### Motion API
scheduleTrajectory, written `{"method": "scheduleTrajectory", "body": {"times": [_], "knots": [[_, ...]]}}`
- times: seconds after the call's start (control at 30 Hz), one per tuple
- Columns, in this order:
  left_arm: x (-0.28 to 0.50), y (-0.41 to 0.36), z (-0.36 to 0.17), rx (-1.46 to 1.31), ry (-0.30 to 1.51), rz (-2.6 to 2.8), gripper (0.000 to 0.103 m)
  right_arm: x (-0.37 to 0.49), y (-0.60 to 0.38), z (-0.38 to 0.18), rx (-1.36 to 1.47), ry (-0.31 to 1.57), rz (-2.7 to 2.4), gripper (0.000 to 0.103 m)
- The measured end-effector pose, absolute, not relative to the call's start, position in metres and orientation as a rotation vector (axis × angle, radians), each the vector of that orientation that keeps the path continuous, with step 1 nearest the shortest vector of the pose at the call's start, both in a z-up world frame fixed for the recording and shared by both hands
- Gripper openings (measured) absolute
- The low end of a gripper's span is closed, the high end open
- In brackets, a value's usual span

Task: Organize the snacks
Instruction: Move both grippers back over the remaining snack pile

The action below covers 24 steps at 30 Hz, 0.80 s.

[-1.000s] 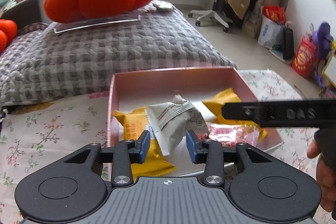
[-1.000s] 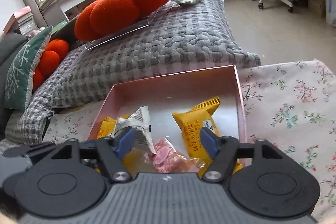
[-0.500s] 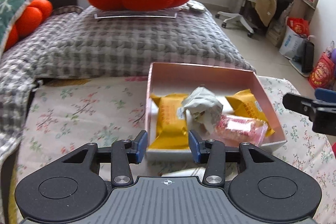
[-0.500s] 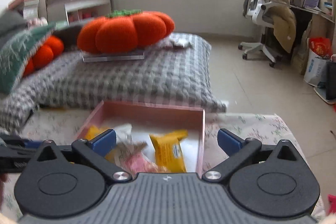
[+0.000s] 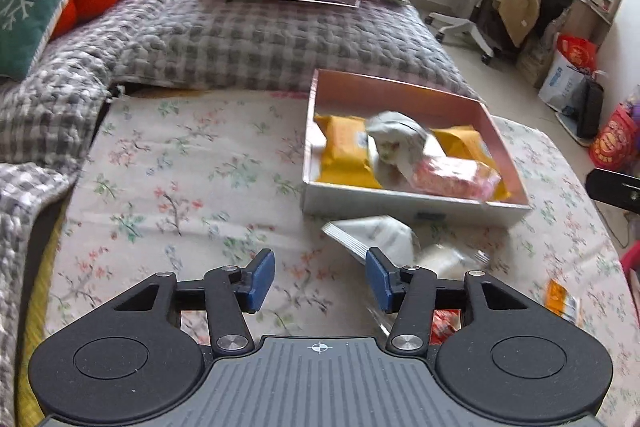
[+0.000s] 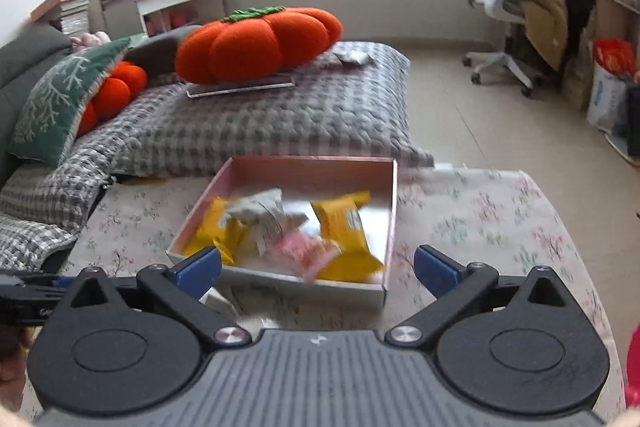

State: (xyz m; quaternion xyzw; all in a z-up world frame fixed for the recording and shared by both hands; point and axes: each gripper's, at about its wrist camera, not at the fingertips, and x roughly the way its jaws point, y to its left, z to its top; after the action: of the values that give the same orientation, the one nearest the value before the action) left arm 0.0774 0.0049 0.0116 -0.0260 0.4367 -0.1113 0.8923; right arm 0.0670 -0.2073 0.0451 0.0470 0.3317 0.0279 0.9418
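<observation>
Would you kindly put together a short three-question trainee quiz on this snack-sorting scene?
1. True or false: the pink box holds two yellow packets.
2. Which snack lies nearest the box's front wall: A) the pink packet, B) the grey packet?
3. Fill in: both the left claw and the right claw grip ____.

Key: 1 true; 2 A; 3 nothing. The left claw's jaws are opening over bare cloth; the right claw's stand wide.
</observation>
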Motion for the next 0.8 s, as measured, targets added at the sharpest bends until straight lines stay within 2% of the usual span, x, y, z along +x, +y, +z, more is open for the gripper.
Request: {"method": "scheduleTrajectory", "body": {"times": [0.17, 0.4, 0.57, 0.8], "knots": [[0.058, 0.001, 0.011, -0.041, 0.901, -0.233, 0.056, 0.047, -0.208, 0.040, 0.141, 0.702, 0.068, 0.103], [0.047, 0.006, -0.005, -0.056, 0.960, -0.212, 0.056, 0.041, -0.207, 0.010, 0.132, 0.898, 0.047, 0.102], [0.044, 0.007, -0.009, -0.066, 0.973, -0.205, 0.057, 0.045, -0.212, -0.008, 0.217, 1.047, 0.058, 0.095], [0.034, 0.020, -0.025, -0.069, 1.018, -0.145, 0.063, 0.028, -0.193, -0.032, 0.142, 1.176, 0.092, 0.083]]}}
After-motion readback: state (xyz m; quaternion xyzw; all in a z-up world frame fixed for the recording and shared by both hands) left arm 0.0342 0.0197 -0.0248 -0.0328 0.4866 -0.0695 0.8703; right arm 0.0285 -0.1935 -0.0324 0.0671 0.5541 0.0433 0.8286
